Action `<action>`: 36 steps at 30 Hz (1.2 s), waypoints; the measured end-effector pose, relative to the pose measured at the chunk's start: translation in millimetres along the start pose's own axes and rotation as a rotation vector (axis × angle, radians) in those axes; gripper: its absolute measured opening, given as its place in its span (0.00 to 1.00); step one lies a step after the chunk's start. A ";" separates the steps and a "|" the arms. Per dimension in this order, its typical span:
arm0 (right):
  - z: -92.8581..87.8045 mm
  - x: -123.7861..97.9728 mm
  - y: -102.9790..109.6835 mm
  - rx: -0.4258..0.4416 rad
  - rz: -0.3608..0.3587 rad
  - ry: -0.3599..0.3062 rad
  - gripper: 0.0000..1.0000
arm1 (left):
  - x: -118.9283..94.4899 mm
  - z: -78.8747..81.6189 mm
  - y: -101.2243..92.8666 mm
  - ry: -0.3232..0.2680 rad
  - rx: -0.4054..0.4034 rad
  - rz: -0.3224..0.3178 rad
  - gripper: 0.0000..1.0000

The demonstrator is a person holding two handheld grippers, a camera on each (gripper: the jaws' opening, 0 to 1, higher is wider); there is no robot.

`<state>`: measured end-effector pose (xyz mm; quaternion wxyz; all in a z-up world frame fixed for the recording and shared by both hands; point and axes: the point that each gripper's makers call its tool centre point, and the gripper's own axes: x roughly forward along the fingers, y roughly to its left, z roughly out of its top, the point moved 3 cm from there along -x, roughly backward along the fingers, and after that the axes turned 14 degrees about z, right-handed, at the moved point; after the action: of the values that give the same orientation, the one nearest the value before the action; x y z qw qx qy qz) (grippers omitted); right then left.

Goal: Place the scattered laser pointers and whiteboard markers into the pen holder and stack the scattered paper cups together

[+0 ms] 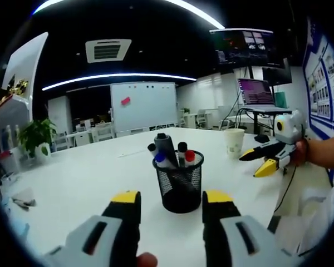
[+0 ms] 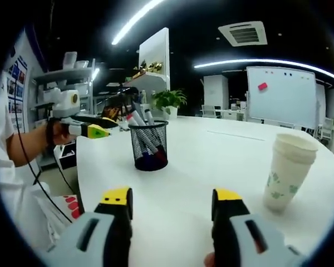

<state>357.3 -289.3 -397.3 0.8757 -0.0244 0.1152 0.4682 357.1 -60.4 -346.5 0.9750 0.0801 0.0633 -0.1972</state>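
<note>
A black mesh pen holder (image 1: pixel 178 186) stands on the white table (image 1: pixel 100 167) just beyond my left gripper (image 1: pixel 171 198), whose jaws are open with nothing between them. Several markers and pointers (image 1: pixel 168 150) stick up out of it. A stack of paper cups (image 1: pixel 234 143) stands further back to the right. The right gripper (image 1: pixel 263 159), held by a hand, hovers open near the table's right edge. In the right gripper view, my right gripper (image 2: pixel 171 196) is open above bare table, with the pen holder (image 2: pixel 148 146) ahead to the left, the cup stack (image 2: pixel 286 171) to the right, and the left gripper (image 2: pixel 97 126) at the left.
A potted plant (image 1: pixel 36 136) and small clutter (image 1: pixel 22 199) sit at the table's left end. A laptop on a stand (image 1: pixel 256 92) is behind the cups. A cable (image 2: pixel 42 183) hangs by the person's arm at the table's edge. A whiteboard (image 2: pixel 278 94) stands far back.
</note>
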 end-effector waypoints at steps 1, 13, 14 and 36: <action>-0.3 0.0 -0.6 0.004 -0.004 0.001 0.57 | 0.2 0.4 0.1 -0.001 0.002 -0.001 0.45; -3.2 1.8 6.1 -0.014 0.027 0.019 0.58 | 1.1 0.4 3.2 -0.003 -0.002 0.005 0.45; -4.4 1.5 5.2 -0.012 0.022 0.023 0.58 | 1.1 0.1 3.4 -0.003 -0.002 0.006 0.44; -17.1 -16.4 -12.1 0.035 -0.070 0.046 0.59 | -0.4 -1.7 11.2 0.006 -0.016 0.026 0.44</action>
<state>355.5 -312.1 -411.1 0.8889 -0.0237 0.1426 0.4347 360.9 -49.8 -346.6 0.9780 0.0736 0.0666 -0.1835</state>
